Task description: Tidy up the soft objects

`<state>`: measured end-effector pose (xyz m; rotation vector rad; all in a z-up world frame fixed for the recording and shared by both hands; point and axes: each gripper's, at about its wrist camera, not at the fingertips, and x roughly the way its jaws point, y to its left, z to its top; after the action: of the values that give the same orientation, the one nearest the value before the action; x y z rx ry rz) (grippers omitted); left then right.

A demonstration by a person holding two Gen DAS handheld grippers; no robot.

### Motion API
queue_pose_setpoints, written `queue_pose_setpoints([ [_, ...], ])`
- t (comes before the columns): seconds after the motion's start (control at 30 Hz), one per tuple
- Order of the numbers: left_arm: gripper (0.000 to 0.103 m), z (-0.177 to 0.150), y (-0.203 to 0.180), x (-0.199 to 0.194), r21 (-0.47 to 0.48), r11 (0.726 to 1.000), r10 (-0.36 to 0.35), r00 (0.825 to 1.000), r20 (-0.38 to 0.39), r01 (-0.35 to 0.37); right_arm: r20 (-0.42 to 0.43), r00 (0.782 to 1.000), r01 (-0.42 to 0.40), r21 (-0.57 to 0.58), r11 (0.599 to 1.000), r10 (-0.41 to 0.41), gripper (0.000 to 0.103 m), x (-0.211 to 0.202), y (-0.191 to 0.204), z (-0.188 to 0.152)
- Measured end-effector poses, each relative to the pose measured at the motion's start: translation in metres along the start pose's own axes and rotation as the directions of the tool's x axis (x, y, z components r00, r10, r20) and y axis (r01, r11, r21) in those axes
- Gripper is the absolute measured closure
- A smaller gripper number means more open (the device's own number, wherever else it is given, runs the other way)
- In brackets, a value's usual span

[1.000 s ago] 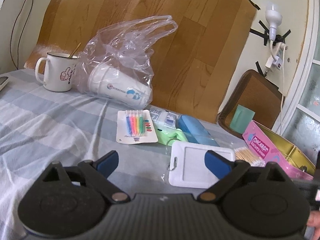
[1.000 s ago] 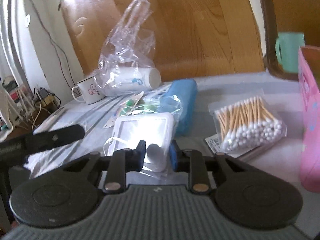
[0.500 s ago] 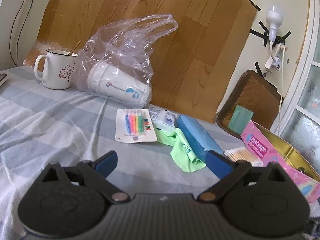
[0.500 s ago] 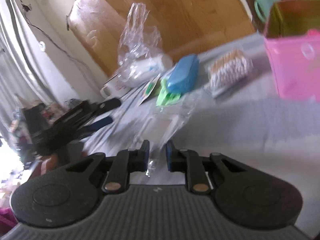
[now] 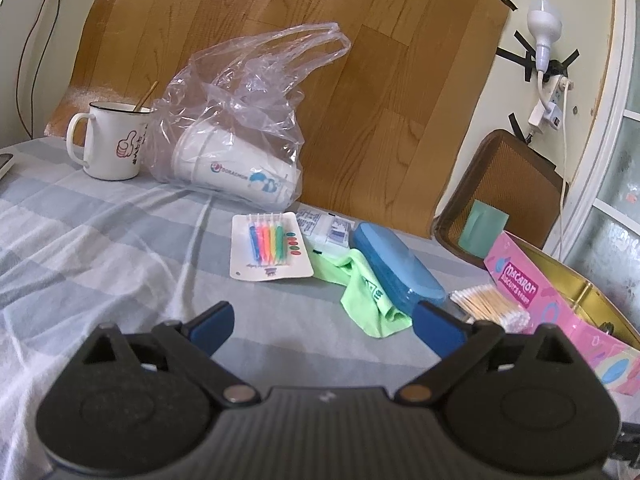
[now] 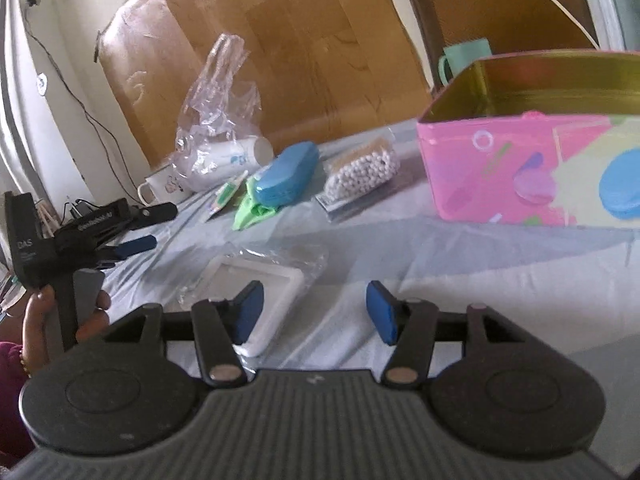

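The right tool [image 6: 315, 312] is opening, its pads clear of the bagged white card holder [image 6: 256, 292] lying flat on the striped bench cloth [image 6: 500, 280], apparently just set down. The left tool [image 5: 324, 326] hangs wide open and empty. Farther off, the green cloth [image 5: 362, 296] lies beside the blue case [image 5: 396, 268], with the pink tin [image 6: 532, 168] open, probably to receive them.

Bare striped cloth [image 5: 120, 248] lies open ahead — blue case [image 5: 396, 268], green cloth [image 5: 360, 292] and pink tin [image 6: 520, 168] crowd the right.

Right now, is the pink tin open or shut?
Open. The pink tin has no lid on; its gold inner walls show from above in both views. Contents cannot be told.
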<state>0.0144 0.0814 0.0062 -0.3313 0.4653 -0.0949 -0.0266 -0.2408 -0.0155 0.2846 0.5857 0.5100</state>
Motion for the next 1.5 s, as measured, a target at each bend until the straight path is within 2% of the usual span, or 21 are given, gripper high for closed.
queue_pose_setpoints([
  [0.27, 0.004, 0.000, -0.001, 0.000, 0.012, 1.000, -0.017, 1.000, -0.005, 0.017, 0.012, 0.999, -0.031, -0.031, 0.999, 0.031, 0.043, -0.018, -0.016, -0.001],
  [0.5, 0.004, -0.001, -0.002, -0.004, 0.025, 0.998, -0.057, 0.998, -0.002, 0.057, -0.015, 0.999, -0.045, -0.114, 0.992, 0.044, 0.043, -0.015, 0.001, -0.008],
  [0.67, 0.004, 0.000, -0.004, -0.002, 0.020, 0.995, -0.097, 0.994, -0.054, 0.099, -0.046, 0.998, -0.051, -0.201, 0.978, 0.042, 0.039, -0.010, 0.015, -0.014],
  [0.77, 0.004, -0.004, -0.010, -0.007, 0.022, 0.988, -0.148, 0.986, -0.079, 0.150, -0.058, 0.998, -0.032, -0.253, 0.967, 0.018, 0.037, -0.005, 0.022, -0.019],
  [0.93, 0.003, -0.010, -0.025, -0.009, 0.027, 0.974, -0.217, 0.963, -0.157, 0.224, -0.051, 0.999, -0.006, -0.328, 0.945, -0.012, 0.032, 0.001, 0.030, -0.024],
  [1.1, 0.002, -0.018, -0.035, -0.005, 0.022, 0.966, -0.244, 0.941, -0.233, 0.256, -0.040, 0.999, 0.018, -0.389, 0.921, -0.037, 0.032, 0.004, 0.039, -0.030],
  [1.23, 0.002, -0.027, -0.043, -0.001, 0.007, 0.962, -0.260, 0.920, -0.293, 0.274, -0.034, 0.999, 0.024, -0.387, 0.922, -0.041, 0.031, 0.005, 0.040, -0.030],
  [1.37, 0.002, -0.032, -0.052, -0.005, 0.043, 0.959, -0.254, 0.919, -0.301, 0.279, -0.026, 0.999, 0.033, -0.388, 0.921, -0.046, 0.031, 0.008, 0.044, -0.031],
  [1.5, 0.002, -0.030, -0.050, -0.004, 0.027, 0.962, -0.251, 0.920, -0.302, 0.272, -0.022, 0.998, 0.036, -0.409, 0.912, -0.050, 0.031, 0.010, 0.049, -0.033],
])
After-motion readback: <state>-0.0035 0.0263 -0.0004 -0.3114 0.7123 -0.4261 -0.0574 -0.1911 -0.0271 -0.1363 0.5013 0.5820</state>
